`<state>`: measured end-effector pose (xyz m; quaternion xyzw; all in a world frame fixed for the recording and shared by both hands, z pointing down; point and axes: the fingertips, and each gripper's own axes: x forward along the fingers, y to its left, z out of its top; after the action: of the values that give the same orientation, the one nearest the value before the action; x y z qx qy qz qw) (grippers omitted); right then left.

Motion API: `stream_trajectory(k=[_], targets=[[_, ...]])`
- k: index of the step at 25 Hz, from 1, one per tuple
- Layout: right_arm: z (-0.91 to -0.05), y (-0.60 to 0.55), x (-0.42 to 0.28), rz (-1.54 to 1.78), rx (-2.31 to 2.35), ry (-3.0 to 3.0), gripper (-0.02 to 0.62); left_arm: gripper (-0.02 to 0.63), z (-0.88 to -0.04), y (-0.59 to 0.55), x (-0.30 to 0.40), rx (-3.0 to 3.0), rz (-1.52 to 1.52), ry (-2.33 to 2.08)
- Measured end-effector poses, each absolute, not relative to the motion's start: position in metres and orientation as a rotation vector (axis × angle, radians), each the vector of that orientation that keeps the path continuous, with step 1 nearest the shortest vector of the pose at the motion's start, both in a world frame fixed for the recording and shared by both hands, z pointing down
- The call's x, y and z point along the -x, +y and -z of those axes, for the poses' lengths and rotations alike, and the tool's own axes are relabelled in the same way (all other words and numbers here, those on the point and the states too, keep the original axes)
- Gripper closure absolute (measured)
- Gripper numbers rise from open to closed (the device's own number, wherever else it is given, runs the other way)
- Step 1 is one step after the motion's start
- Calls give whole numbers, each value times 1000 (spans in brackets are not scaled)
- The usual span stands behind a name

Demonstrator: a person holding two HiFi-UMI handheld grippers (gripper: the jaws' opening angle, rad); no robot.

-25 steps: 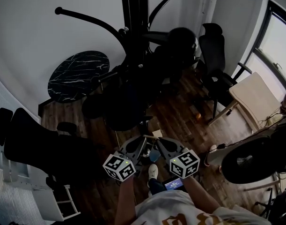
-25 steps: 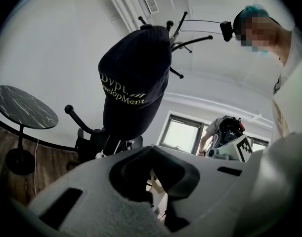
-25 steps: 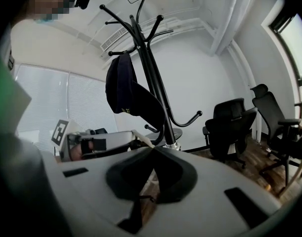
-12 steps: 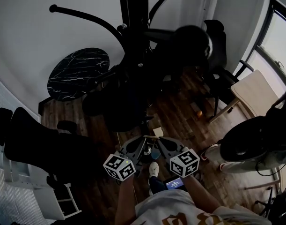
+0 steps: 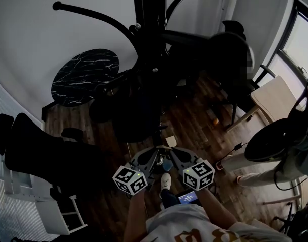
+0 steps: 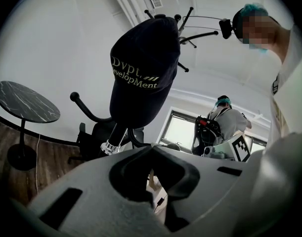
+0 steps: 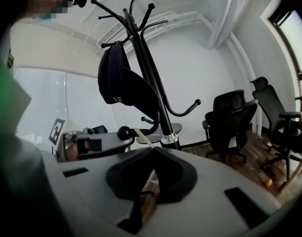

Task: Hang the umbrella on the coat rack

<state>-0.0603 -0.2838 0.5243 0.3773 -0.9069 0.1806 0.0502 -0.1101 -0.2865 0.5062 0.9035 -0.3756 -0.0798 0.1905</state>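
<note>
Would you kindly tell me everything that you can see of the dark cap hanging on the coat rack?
The cap is dark navy and looks like cloth, with pale lettering across one side. It hangs down from one of the upper hooks of the black coat rack, close beside the pole and above the lower curved arms. Only the rack appears to touch it. Which way its brim points is hard to tell.

The right gripper (image 7: 151, 152) has its jaws closed together, with nothing between them. Behind their tips stands the black coat rack (image 7: 165, 125), and a dark cap (image 7: 122, 83) hangs on one upper hook. Black office chairs (image 7: 235, 122) stand at the right.
</note>
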Motion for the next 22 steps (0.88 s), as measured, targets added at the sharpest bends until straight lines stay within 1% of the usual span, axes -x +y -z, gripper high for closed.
stream_trajectory(k=[22], targets=[[-542, -307, 66, -551, -1143, -2728, 584, 588, -519, -311, 109, -2472, 241, -1044]])
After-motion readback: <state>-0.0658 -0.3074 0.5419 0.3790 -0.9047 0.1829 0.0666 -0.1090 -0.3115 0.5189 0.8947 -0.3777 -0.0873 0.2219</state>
